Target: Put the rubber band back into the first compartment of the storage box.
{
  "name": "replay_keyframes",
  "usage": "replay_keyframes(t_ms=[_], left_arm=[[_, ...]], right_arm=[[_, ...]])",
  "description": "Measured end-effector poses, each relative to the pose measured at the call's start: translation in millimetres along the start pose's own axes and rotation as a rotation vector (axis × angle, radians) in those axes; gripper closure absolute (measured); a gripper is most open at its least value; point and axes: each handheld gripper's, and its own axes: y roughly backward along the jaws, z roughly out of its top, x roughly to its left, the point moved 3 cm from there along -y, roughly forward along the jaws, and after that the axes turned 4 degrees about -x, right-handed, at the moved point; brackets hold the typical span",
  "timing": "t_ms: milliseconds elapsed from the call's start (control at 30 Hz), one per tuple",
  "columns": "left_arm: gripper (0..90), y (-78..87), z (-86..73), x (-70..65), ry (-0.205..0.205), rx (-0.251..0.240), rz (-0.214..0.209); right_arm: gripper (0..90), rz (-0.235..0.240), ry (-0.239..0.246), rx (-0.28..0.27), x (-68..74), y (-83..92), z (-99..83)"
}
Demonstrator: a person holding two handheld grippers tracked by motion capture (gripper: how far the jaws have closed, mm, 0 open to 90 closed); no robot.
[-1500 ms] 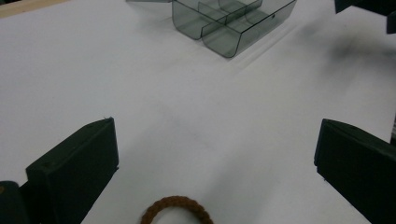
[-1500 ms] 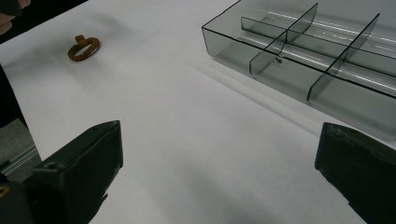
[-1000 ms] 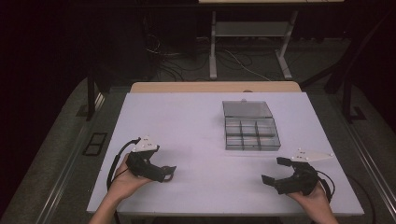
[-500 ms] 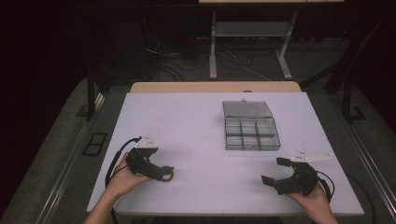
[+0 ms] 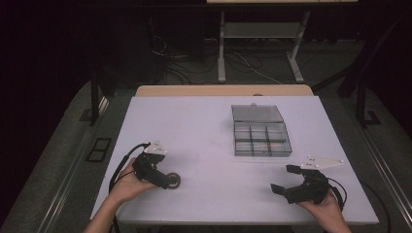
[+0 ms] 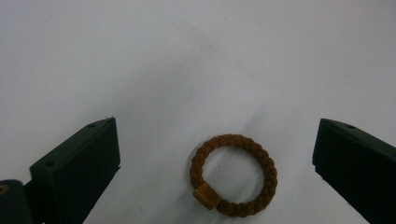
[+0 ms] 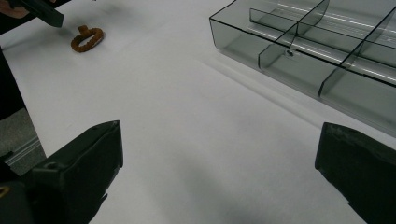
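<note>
Brown braided ring point(image 6: 233, 175), a hair-tie sort of loop with a small tan band clamped across the braid at one spot, lies flat on the white table point(image 5: 204, 131) between my left gripper point(image 6: 215, 158) jaws, which stand wide apart and touch nothing. My right gripper point(image 5: 289, 179) sits near the table's front right, jaws also wide, holding nothing. Clear divided box point(image 5: 262, 138) stands just beyond it, lid up
</note>
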Motion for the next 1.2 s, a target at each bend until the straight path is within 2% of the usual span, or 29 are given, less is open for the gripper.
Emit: replay_keyframes(t_ms=[167,500,900,1000,1200], left_arm=[[5.6,-0.6,-1.4,3.5,-0.004,0.023,-0.017],[18.5,-2.7,-5.5,10.2,-0.025,0.046,-0.024],[33.4,-6.2,-10.1,16.6,-0.004,0.059,-0.058],[37.0,-7.8,-10.0,14.7,-0.011,0.063,-0.075],[45.3,-10.8,-10.2,12.3,-0.044,0.083,-0.081]], right_arm=[[1.2,0.002,0.002,0.0,0.0,0.5,-0.2],[1.1,0.002,-0.002,0.001,0.4,0.5,-0.3],[1.2,0.001,-0.001,0.0,0.5,0.7,-0.5],[1.1,0.001,-0.002,0.001,0.5,0.6,-0.5],[1.1,0.002,0.0,0.001,0.9,-0.5,-0.8]])
